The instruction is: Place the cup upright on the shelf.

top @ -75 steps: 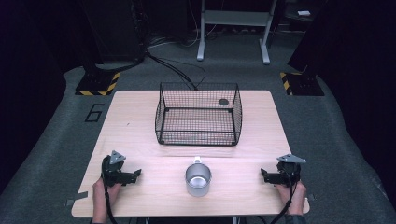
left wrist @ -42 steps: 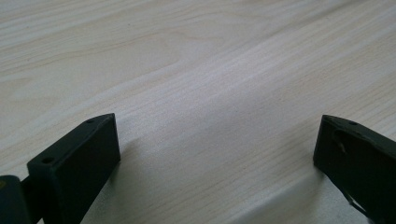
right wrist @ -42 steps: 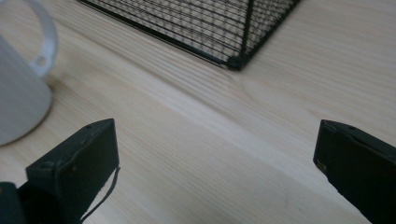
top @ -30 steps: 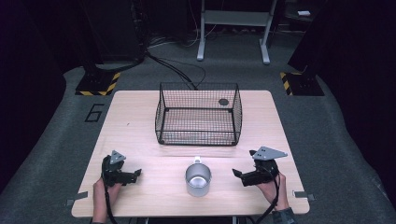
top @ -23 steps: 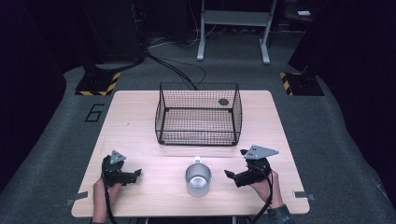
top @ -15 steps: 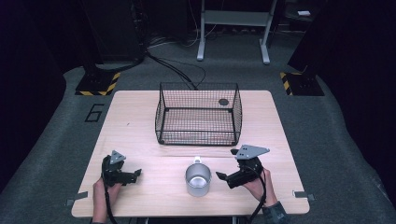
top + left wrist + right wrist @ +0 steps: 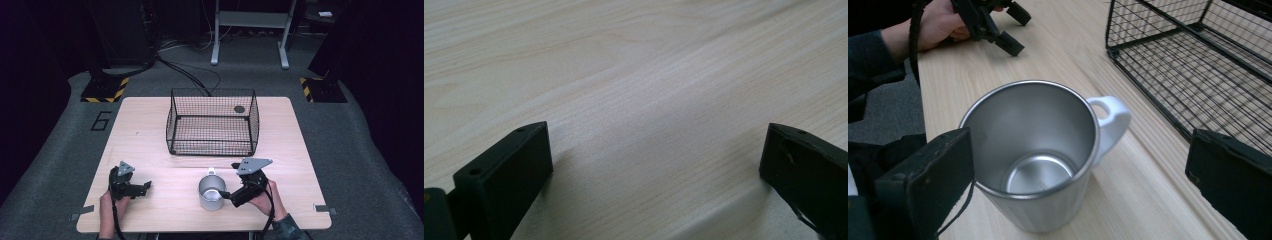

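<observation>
A steel mug (image 7: 210,191) with a white handle stands upright and empty near the table's front edge. In the right gripper view the mug (image 7: 1033,160) sits just ahead of my right gripper (image 7: 1078,175), whose jaws are spread wide with nothing between them. From above, the right gripper (image 7: 227,194) points left at the mug's right side, almost touching. My left gripper (image 7: 145,186) rests low at the front left, jaws wide apart over bare wood (image 7: 649,125). A black wire basket (image 7: 212,122) stands behind the mug.
The wooden table (image 7: 145,130) has its front edge close behind both hands. In the right gripper view the basket (image 7: 1198,55) lies to the right and the other hand with its gripper (image 7: 993,25) is far off. Dark stands and cables sit on the floor beyond.
My right gripper has moved left along the table's front, from the right edge up to the mug's right side. The left gripper and the mug have stayed put.
</observation>
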Available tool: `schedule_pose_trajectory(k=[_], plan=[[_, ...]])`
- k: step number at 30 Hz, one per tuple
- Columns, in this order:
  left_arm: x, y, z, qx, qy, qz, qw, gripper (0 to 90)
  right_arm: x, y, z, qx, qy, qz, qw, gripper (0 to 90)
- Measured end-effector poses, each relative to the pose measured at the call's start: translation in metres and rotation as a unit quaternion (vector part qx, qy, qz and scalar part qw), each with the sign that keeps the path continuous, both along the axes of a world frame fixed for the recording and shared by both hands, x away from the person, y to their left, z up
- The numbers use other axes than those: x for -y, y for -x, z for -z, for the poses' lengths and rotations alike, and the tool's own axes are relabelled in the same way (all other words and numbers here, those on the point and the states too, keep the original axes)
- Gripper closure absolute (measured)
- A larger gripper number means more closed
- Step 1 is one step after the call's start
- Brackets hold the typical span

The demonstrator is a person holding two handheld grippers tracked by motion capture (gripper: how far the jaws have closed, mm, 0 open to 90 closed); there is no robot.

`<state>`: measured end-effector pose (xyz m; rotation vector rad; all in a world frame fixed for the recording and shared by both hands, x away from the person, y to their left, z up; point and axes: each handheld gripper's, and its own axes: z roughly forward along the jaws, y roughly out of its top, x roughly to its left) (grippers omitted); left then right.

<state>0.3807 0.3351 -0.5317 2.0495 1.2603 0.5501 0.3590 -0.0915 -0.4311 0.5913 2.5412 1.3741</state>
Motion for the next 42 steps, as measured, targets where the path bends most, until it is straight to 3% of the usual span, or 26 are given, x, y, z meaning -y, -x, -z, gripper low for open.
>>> schedule_pose_trajectory(k=[17,31,42], plan=[[0.000,0.000,0.000,-0.001,0.000,0.000,1.0000,0.5,-0.036,-0.004,0.011,0.007,0.018,-0.075,0.9970,0.0],[0.000,0.000,0.000,-0.001,0.000,0.000,1.0000,0.5,-0.043,-0.005,0.017,0.007,0.020,-0.094,0.9953,0.0],[0.000,0.000,0.000,-0.001,0.000,0.000,1.0000,0.5,-0.047,-0.003,0.023,0.024,0.033,-0.093,0.9948,0.0]])
